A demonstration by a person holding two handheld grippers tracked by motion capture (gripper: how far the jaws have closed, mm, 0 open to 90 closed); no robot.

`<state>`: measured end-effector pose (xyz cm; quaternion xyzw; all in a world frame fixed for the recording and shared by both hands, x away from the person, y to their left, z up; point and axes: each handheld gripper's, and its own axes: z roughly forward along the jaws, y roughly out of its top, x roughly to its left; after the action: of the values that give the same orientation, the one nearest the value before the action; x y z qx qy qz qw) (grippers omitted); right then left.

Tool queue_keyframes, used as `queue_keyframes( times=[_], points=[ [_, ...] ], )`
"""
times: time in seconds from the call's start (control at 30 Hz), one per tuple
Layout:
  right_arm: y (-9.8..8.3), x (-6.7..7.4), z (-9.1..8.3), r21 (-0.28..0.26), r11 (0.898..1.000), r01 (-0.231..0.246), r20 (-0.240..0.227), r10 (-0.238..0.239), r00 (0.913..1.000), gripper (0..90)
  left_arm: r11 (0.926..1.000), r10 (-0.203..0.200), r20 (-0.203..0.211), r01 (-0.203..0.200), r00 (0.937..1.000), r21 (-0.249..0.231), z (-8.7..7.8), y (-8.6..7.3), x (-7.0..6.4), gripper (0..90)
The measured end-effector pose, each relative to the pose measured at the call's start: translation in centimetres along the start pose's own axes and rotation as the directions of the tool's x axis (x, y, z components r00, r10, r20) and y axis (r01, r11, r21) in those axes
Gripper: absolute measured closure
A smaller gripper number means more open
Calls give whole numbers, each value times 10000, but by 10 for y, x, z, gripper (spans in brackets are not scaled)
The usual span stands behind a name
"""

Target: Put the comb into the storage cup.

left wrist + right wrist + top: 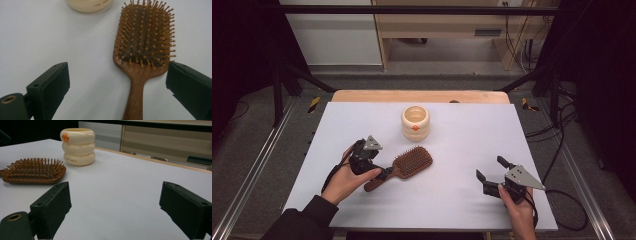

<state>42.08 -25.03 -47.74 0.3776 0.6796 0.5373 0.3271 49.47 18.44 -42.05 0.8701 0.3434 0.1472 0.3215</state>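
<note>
A wooden paddle hairbrush (411,162) lies bristles up on the white table (462,140), its handle pointing toward the near left. My left gripper (381,173) is down at that handle. In the left gripper view the jaws stand wide apart, and the left gripper (117,72) is open. The brush handle (135,95) runs between them, nearer the right jaw, and no pad presses on it. A cream ringed cup (415,122) with an orange mark stands beyond the brush. My right gripper (490,167) rests open at the near right, nothing between its jaws (115,195).
The right gripper view shows the cup (78,146) and the brush (35,171) off to its left. The table's wooden far edge (419,96) lies behind the cup. Black frame rails and cables run along both sides of the table.
</note>
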Motion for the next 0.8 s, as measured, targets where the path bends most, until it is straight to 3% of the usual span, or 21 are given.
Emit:
queue_keyframes(
  times=[0.2, 0.5, 0.8],
  points=[
    [0, -1, 0, -3, 10000, -59, 77, 59, 10000, 102, 9997, 175, -99, -174, 9998, 151, 2, 2, -2, 52],
    [-1, -2, 0, 60, 10000, -71, 118, 70, 9999, 101, 9972, 451, 378, -472, 9983, 576, 13, -8, -5, 82],
    [-1, -2, 0, 73, 9999, -83, 98, 82, 9999, 101, 9941, 605, 736, -668, 9954, 854, 20, -9, -10, 164]
  ],
)
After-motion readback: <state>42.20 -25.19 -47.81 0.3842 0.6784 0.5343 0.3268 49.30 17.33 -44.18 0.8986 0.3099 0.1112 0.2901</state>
